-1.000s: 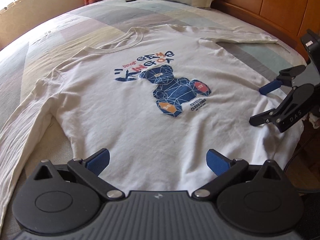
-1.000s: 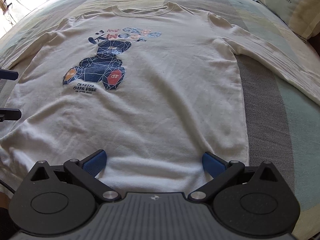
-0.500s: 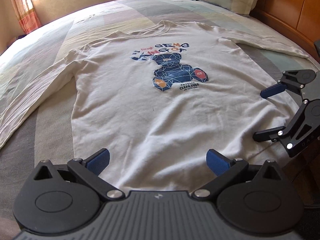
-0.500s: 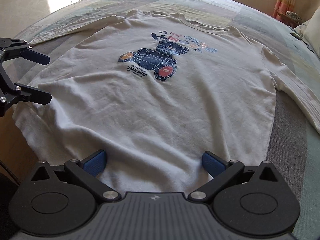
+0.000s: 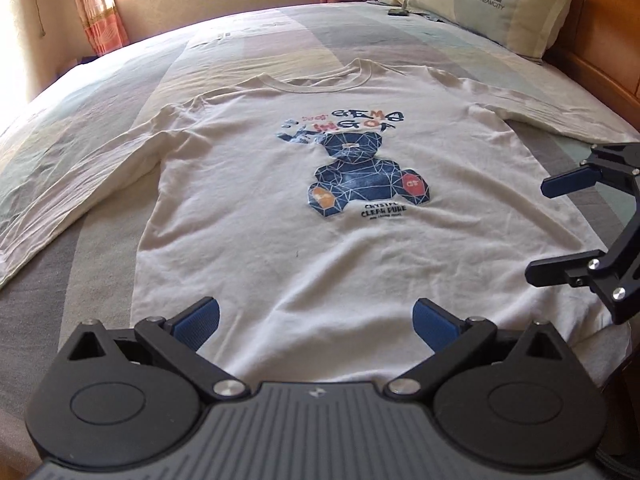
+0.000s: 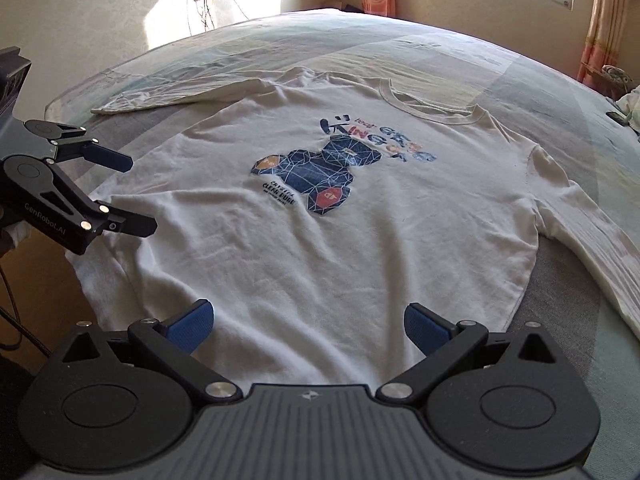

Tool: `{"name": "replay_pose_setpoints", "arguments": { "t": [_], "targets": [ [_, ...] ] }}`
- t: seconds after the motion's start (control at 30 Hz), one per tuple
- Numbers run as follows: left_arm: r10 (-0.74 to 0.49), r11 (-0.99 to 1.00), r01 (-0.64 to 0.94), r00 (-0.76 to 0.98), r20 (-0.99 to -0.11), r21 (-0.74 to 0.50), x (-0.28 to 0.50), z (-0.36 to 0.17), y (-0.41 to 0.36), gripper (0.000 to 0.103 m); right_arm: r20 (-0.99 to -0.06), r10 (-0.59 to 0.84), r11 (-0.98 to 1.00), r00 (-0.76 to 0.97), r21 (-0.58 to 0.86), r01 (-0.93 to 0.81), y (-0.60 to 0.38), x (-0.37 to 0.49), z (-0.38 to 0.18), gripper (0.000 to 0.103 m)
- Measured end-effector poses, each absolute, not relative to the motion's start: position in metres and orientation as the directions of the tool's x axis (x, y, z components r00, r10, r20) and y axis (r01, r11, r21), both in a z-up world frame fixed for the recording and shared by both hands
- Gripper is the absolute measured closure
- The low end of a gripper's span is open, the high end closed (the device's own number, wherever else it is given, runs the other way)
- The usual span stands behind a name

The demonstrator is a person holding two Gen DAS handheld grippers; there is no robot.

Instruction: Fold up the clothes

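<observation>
Both claws are spread wide and holding nothing: left claw [image 5: 316,320] and right claw [image 6: 306,326] hover over the hem of the white shirt [image 5: 320,220], which lies flat, print up, ahead of them on the bed [image 5: 280,36].

The long-sleeved shirt [image 5: 248,216] is white, printed with a navy faceted bear [image 5: 360,176] bearing orange and red patches. The bedsheet [image 5: 280,36] shows pale grey, green and cream blocks. The black tongs have blue pads [image 5: 198,322].
</observation>
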State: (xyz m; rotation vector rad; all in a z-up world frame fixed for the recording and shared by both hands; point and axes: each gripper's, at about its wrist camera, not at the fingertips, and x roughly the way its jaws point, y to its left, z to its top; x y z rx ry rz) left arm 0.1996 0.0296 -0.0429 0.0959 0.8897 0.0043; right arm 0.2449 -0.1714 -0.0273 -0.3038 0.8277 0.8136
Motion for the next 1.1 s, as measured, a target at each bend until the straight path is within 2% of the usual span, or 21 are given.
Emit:
{"name": "replay_pose_setpoints", "arguments": {
  "t": [0.13, 0.2, 0.3, 0.37, 0.63, 1.1],
  "targets": [
    [0.092, 0.989, 0.039, 0.601, -0.794, 0.144, 0.231, -0.061, 0.025, 0.000, -0.779, 0.482, 0.681, 0.401, 0.045, -0.731, -0.157, 0.271, -0.042, 0.000],
    [0.080, 0.994, 0.012, 0.602, -0.794, 0.109, 0.243, -0.062, 0.035, 0.000, -0.802, 0.437, 0.679, 0.407, -0.002, -0.734, -0.153, 0.278, -0.054, 0.000],
    [0.138, 0.990, -0.085, 0.579, -0.804, 0.109, 0.262, -0.062, 0.051, 0.000, -0.804, 0.446, 0.686, 0.393, 0.025, -0.727, -0.156, 0.290, -0.057, 0.000],
    [0.128, 0.991, -0.110, 0.567, -0.813, 0.079, 0.269, -0.064, 0.058, 0.000, -0.812, 0.437, 0.686, 0.387, 0.023, -0.727, -0.155, 0.292, -0.057, 0.000],
    [0.124, 0.984, -0.176, 0.574, -0.809, 0.026, 0.269, -0.068, 0.064, 0.000, -0.823, 0.427, 0.673, 0.374, 0.013, -0.740, -0.152, 0.292, -0.056, 0.000],
    [0.156, 0.970, -0.242, 0.603, -0.782, 0.007, 0.266, -0.072, 0.067, 0.000, -0.881, 0.361, 0.640, 0.307, -0.005, -0.768, -0.139, 0.300, -0.052, 0.000]
  ]
}}
